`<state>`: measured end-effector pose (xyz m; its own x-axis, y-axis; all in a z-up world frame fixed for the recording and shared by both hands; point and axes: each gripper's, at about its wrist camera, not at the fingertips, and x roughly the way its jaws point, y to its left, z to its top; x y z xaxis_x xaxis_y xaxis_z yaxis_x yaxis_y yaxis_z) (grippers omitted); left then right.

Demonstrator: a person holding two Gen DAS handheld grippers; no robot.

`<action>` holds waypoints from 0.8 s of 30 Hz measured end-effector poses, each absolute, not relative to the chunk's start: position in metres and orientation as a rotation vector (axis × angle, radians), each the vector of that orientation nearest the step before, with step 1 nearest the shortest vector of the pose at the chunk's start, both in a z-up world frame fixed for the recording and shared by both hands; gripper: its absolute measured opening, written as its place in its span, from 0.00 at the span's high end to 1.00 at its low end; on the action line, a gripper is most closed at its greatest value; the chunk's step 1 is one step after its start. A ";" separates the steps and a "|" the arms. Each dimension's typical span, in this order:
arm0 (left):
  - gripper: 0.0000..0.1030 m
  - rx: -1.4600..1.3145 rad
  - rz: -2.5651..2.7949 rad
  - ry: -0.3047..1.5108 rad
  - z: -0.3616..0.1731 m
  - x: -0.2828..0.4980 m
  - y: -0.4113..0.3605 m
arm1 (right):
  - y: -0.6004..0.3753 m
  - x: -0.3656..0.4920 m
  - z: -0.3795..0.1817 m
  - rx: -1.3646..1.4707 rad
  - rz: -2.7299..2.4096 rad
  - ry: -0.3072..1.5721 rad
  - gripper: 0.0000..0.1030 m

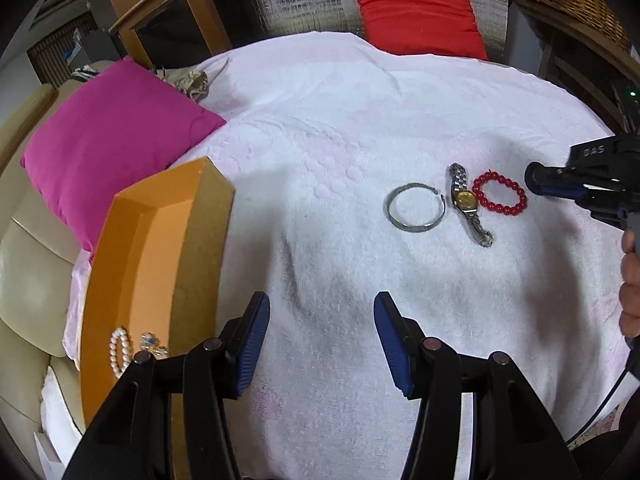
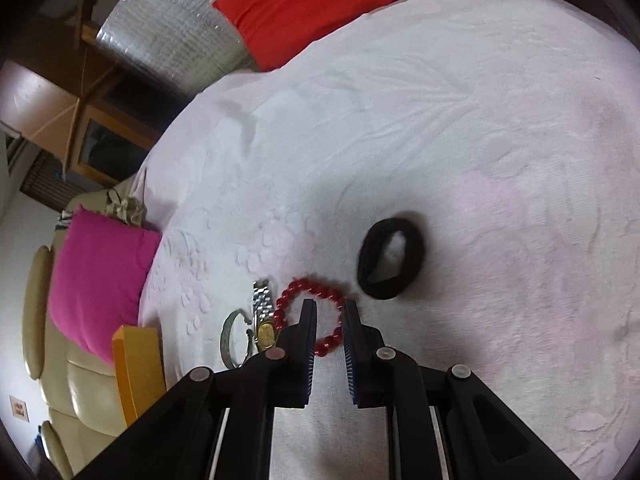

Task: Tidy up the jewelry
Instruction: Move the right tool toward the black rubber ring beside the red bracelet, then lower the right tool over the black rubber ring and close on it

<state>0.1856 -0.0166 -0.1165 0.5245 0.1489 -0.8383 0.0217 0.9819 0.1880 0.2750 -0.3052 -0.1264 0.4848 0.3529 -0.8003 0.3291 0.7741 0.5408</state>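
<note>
As I looked down the left wrist camera, the orange tray (image 1: 160,240) sat furthest left, its long axis running from near me away toward the pink cushion (image 1: 116,140). It held two pieces at its near end: one pearl bracelet (image 1: 119,352) and one small clear-and-blue piece (image 1: 152,346) just beside it. My left gripper (image 1: 320,300) hung over bare white towel (image 1: 320,120) with its jaws apart and nothing between them.

Further right, three pieces lay in a row on the towel. One silver bangle (image 1: 414,208) lay flat, its gap facing the far right. Just beside it lay one watch (image 1: 464,199), stretched straight, its long axis running from far-left to near-right, gold face up. Just beside the watch lay one red bead bracelet (image 1: 500,194), a flat ring.

My right gripper (image 1: 536,178) hung at that bracelet's right side, pointing left at it, jaws drawn nearly together and gripping nothing.

From the right wrist camera, one black hair tie (image 2: 390,264) lay near the red beads, to their right. One red cushion (image 1: 416,12) lay beyond the towel.
</note>
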 end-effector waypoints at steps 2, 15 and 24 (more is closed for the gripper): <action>0.47 0.181 0.064 1.028 -0.119 0.186 -0.021 | -0.317 0.273 -0.127 0.747 0.002 1.091 0.85; 0.47 0.186 0.006 1.046 -0.115 0.191 -0.067 | -0.370 0.256 -0.127 0.911 -0.032 1.052 0.80; 0.46 0.041 -0.061 1.069 -0.147 0.223 -0.089 | -0.366 0.255 -0.119 0.856 -0.028 1.012 0.56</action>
